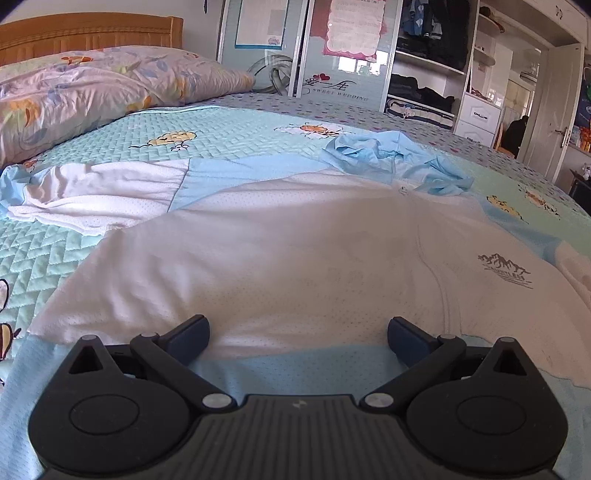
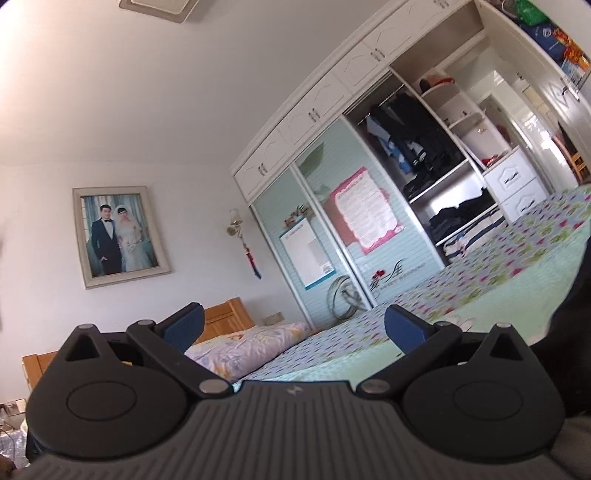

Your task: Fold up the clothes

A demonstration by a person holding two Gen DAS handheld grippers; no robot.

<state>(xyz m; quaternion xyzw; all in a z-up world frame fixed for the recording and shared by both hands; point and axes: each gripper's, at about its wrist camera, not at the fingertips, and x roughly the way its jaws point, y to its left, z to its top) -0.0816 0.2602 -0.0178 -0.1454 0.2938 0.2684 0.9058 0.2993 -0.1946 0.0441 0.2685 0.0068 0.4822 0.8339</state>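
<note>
A white and pale-blue mesh sports shirt (image 1: 295, 258) lies spread flat on the bed, face up, its perforated knit finely dotted and its light-blue collar (image 1: 391, 162) crumpled toward the far side of the bed. A small grey mountain logo (image 1: 504, 269) is printed on the chest, and one white sleeve (image 1: 99, 195) with a blue cuff stretches out toward the bed's head end. The shirt's blue hem band runs along the near edge of the bed, right under the left gripper (image 1: 297, 338). That gripper's black plastic jaws with dark blue ribbed pads stand wide apart, holding nothing, just above the hem. Beneath the shirt is a mint-green quilted bedspread (image 1: 44, 251) stitched in chevrons with cartoon bees. A floral cotton pillow (image 1: 92, 92) sits at the wooden headboard (image 1: 88, 33).

The right gripper (image 2: 293, 328) is lifted and tilted, pointing at the white sliding-door wardrobe (image 2: 369, 192) and a framed wedding photo (image 2: 120, 236); its jaws are also spread wide and empty.
</note>
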